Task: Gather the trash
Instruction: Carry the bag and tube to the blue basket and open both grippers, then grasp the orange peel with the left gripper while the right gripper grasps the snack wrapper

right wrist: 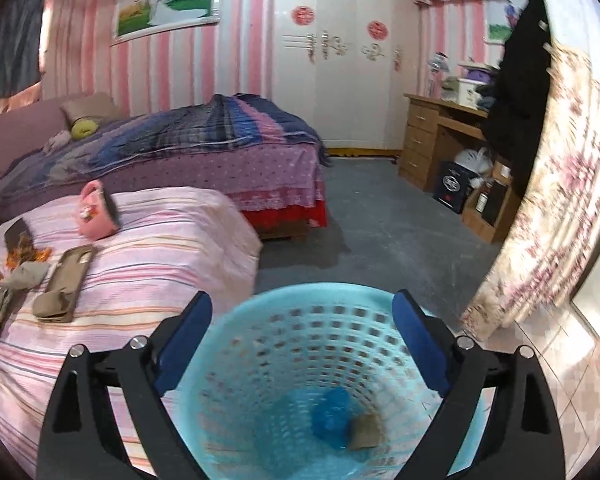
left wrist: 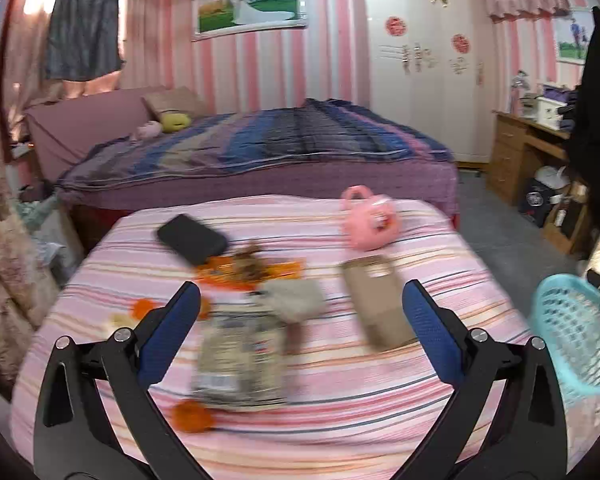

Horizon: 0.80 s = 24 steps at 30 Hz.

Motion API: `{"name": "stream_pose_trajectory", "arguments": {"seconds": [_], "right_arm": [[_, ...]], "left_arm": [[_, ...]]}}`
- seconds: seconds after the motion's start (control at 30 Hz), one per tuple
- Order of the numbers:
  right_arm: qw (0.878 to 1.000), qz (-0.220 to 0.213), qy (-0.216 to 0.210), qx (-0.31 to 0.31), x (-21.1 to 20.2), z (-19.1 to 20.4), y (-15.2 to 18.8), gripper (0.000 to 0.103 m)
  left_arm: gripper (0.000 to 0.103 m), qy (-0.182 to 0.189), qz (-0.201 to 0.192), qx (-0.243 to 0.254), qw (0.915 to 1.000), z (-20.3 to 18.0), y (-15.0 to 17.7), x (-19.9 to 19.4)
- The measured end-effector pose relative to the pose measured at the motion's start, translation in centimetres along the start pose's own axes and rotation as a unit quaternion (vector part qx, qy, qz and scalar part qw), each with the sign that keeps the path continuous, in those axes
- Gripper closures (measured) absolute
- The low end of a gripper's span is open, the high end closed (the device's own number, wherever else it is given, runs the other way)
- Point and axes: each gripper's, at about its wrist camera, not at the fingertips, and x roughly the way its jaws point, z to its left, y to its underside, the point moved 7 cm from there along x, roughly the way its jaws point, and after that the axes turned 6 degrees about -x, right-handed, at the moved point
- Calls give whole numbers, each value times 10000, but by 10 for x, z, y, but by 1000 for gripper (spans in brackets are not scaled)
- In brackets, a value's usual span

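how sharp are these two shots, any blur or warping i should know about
Left wrist view: motion smear over the wrappers and brown case on the striped bedspread, while the open left claw stays crisp; fisheye bends the room edges and a bright window patch glares top left. Right wrist view: mostly sharper, the blue basket rim and floral curtain slightly smeared, with the same barrel curve.
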Motion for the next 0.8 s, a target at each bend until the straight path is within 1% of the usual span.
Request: {"name": "stream_pose_trajectory", "arguments": {"seconds": [0.07,0.13,0.27,0.37,0.47,0.63,0.67,0.7,0.73,0.8], "right_arm": [[9998,-34,-127,-114,-1,24,-4,13],[9996,-42,-200,-218,-2,42,-6,13],[9986,14,-348,-401,1,84,-7,13],[9975,63,-457,-541,3,107,-6,13],[9967,95,-515,-623,4,121,-6,13],[9962,138,-626,-598,5,136,-7,13],[9958,160,-664,-606,6,142,-6,13],[9956,171,-678,-618,6,145,-7,13],[9954,181,-693,-635,7,148,-6,13],[9948,201,-720,-692,7,156,-6,13]], "left_arm": [[5,-156,-16,17,9999,19,4,0],[5,-217,40,-46,9997,36,10,4],[5,-209,275,-347,9988,68,31,16],[5,-260,528,-283,9979,80,52,27],[5,-328,712,-269,9966,91,71,33],[6,-298,1049,-321,9935,104,98,44],[8,-281,1117,-351,9927,107,103,46],[14,-225,1183,-373,9920,109,108,48],[18,-164,1266,-395,9910,110,112,51],[33,-3,1425,-457,9887,113,119,54]]}}
